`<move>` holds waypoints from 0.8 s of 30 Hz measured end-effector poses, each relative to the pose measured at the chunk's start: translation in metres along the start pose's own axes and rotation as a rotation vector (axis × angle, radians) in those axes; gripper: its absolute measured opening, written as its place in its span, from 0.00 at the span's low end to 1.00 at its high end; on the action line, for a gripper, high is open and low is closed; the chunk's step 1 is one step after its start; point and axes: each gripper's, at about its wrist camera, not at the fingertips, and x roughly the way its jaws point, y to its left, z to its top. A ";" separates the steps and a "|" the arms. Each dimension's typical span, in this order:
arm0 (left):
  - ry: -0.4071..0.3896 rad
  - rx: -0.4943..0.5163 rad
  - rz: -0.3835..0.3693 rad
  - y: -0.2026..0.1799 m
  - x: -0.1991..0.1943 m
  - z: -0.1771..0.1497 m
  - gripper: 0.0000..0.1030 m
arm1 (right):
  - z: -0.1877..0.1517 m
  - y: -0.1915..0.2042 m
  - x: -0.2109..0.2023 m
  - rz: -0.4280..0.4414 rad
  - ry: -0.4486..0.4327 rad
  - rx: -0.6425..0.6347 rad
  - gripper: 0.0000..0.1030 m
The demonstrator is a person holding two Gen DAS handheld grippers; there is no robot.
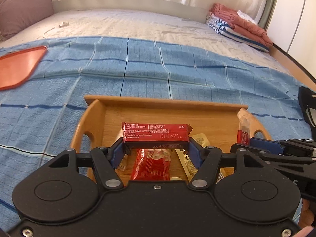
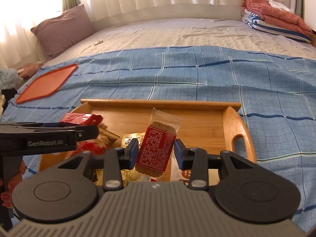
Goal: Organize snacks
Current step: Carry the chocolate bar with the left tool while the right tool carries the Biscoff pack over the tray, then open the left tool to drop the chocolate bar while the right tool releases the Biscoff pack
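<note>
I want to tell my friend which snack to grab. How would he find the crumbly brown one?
Find the wooden tray on the blue blanket. Above it, the right hand-held gripper pinches a biscuit bar. Only its wrapper is clear at the top, showing brown biscuit, with a red label.

Left gripper [image 2: 86, 132] side, right wrist view: "GenRobot.AI" in grey. Red bar wrapper [image 1: 156, 135]: white small print, mostly unreadable; "GB 7100" partly legible. Biscuit pack [image 2: 156, 148] red label: print unreadable.
</note>
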 end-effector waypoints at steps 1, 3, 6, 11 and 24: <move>0.003 -0.001 0.001 0.000 0.004 -0.001 0.62 | -0.001 0.001 0.002 -0.001 0.003 -0.006 0.42; 0.010 -0.003 -0.004 -0.001 0.010 -0.003 0.62 | -0.002 0.003 0.007 0.001 0.013 -0.013 0.42; 0.017 -0.001 -0.012 -0.003 0.014 -0.005 0.62 | -0.004 0.006 0.012 -0.006 0.019 -0.036 0.42; 0.025 0.004 -0.012 -0.005 0.018 -0.007 0.62 | -0.005 0.007 0.015 -0.009 0.026 -0.049 0.43; 0.007 -0.007 0.022 -0.002 0.009 -0.007 0.78 | -0.004 0.010 0.008 0.007 0.009 -0.043 0.59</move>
